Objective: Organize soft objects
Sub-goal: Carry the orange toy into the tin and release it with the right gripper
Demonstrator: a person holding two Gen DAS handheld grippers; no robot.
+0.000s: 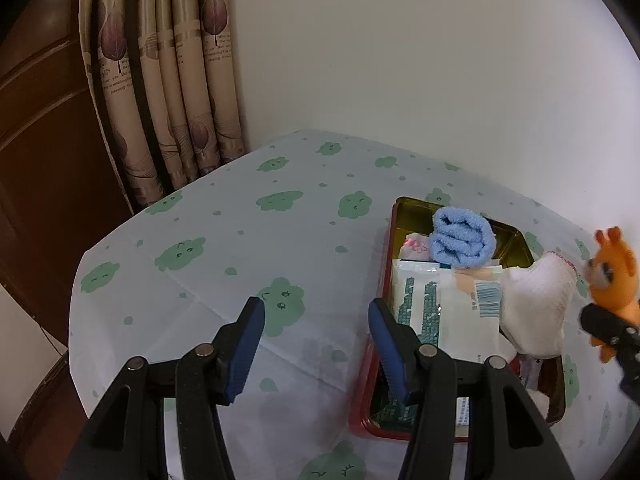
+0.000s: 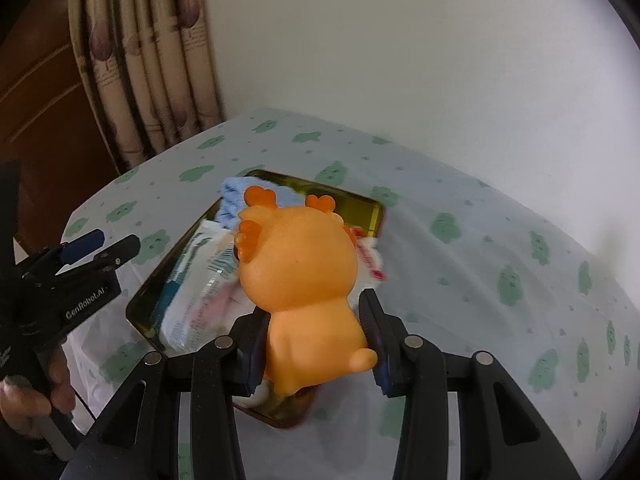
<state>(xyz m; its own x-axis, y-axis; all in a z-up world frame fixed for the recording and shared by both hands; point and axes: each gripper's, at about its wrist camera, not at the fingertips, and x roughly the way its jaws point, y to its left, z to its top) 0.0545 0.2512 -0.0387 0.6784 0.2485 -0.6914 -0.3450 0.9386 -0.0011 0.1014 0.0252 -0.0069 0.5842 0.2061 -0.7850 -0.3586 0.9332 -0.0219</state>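
An orange plush deer [image 2: 296,272] hangs above the red tin box [image 2: 376,208], and my right gripper [image 2: 314,312] is shut on its body. In the left wrist view the orange plush deer [image 1: 614,276] shows at the right edge, past the red tin box [image 1: 394,216]. The tin holds a rolled blue towel [image 1: 462,242], a white cloth [image 1: 536,308] and tissue packs [image 1: 440,308]. My left gripper [image 1: 316,320] stands open over the tablecloth, just left of the tin, with nothing between its fingers.
The table wears a white cloth with green clouds [image 1: 240,240] and stands in a corner against a pale wall. Curtains [image 1: 160,80] and a brown wooden door [image 1: 40,140] lie to the left. A hand [image 2: 32,392] holds the left gripper [image 2: 108,246].
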